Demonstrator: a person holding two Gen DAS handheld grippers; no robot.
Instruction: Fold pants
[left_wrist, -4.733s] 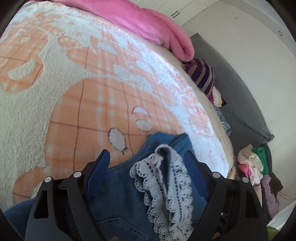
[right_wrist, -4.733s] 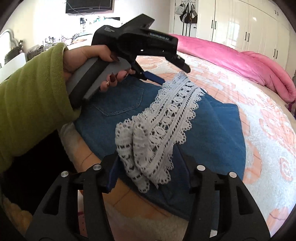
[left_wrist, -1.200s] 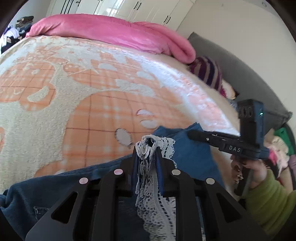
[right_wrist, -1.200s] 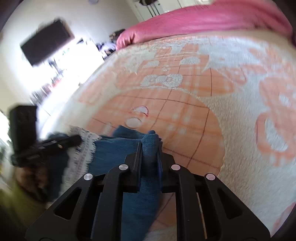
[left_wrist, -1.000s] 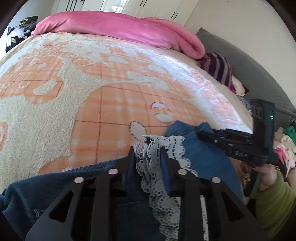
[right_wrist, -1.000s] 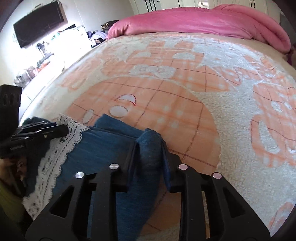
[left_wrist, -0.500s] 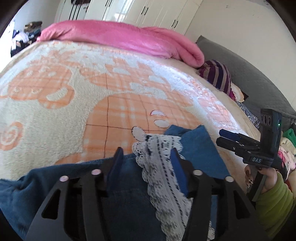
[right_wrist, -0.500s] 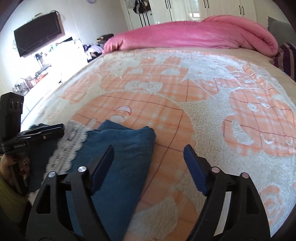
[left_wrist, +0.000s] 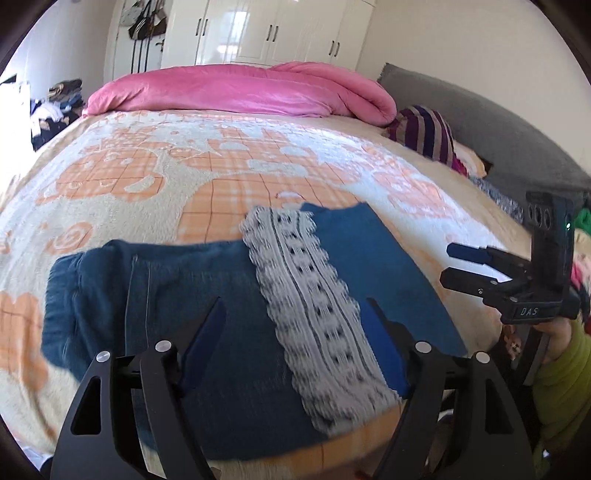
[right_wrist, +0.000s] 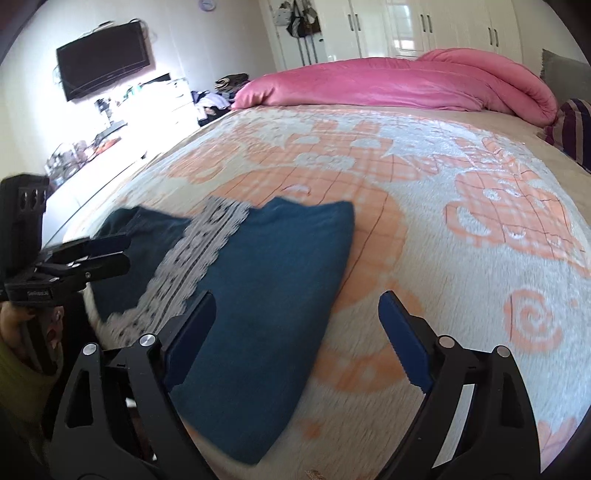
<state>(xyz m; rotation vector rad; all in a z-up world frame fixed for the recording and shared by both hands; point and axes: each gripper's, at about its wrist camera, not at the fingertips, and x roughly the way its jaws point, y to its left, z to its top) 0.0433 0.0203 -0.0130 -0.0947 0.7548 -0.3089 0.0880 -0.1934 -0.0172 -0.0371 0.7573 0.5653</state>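
Blue pants (left_wrist: 229, 295) with white lace (left_wrist: 314, 306) lie folded on bed (left_wrist: 147, 177). Left gripper (left_wrist: 291, 328), right gripper (right_wrist: 295, 325): jaws opening, gripping nothing.

In the left wrist view we see our left gripper (left_wrist: 291, 339) with its jaws opening above the folded denim pants (left_wrist: 207, 295), gripping nothing. A white lace strip (left_wrist: 314, 302) runs across the denim on the orange-patterned blanket (left_wrist: 147, 177). Our right gripper (left_wrist: 458, 266) hovers at the right edge, and a pink duvet (left_wrist: 240, 92) lies beyond.
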